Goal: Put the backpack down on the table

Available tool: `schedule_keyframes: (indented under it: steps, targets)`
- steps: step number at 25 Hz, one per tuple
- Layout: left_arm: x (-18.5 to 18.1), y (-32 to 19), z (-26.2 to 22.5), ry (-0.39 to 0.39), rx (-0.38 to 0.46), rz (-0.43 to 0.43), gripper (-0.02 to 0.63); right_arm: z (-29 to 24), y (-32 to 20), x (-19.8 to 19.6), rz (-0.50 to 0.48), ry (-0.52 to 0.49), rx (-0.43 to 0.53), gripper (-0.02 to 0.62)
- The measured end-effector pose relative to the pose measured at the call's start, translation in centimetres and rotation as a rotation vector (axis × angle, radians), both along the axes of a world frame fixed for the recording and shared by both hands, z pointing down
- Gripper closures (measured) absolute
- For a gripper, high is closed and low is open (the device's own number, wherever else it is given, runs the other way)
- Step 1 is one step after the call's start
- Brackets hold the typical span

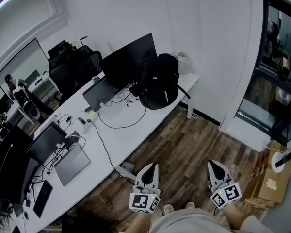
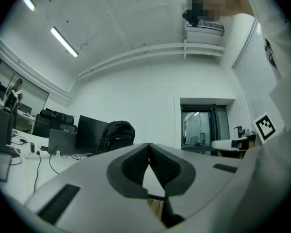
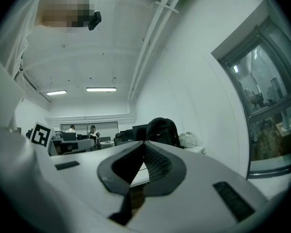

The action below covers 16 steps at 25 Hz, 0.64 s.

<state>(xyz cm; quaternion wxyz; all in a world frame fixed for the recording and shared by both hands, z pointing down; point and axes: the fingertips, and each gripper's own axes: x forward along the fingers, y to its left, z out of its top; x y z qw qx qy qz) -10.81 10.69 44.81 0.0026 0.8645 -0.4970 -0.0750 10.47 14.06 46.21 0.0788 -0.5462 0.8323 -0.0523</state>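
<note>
Grippers first: left gripper [image 1: 152, 166] is clenched, pads meeting tip to tip with nothing between them. Right gripper [image 1: 213, 163] is the same, jaws pressed together and empty. Both sit low in the head view, over the wood floor [image 1: 194, 140] and off the table [image 1: 131, 137], noses aimed roughly at 12 o'clock.

From the left gripper the backpack [image 1: 159, 81] lies at about 12 o'clock; from the right one, about 11 o'clock. It's well apart from both, with nothing touching it. I'd call the left hand slightly nearer, though the margin is small.

The backpack stands on the table near its far end, just beside the monitor [image 1: 128, 62] and on its 3 o'clock side. Both gripper views show it upright with the rounded top up, so the long axis is vertical. In the head view it runs 12 to 6, with the top toward 12. The front panel seems to face my way. One strap trails off toward 4 o'clock near the table edge.

My read is that the bag is already down and standing on its own. Placement looks done, with both hands clear.
</note>
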Motion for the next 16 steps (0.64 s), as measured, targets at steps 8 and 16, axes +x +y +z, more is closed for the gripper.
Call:
schedule_keyframes:
  steps: [8,16]
  targets:
    - [0.2,0.4,0.7,-0.009,-0.016,-0.014,0.597,0.4,-0.2,0.2,-0.012,0.001,-0.009,0.580]
    - [1.3,0.9,0.7,-0.006,-0.023,-0.004,0.597,0.2,0.1,0.8,-0.028,0.007,-0.002,0.581]
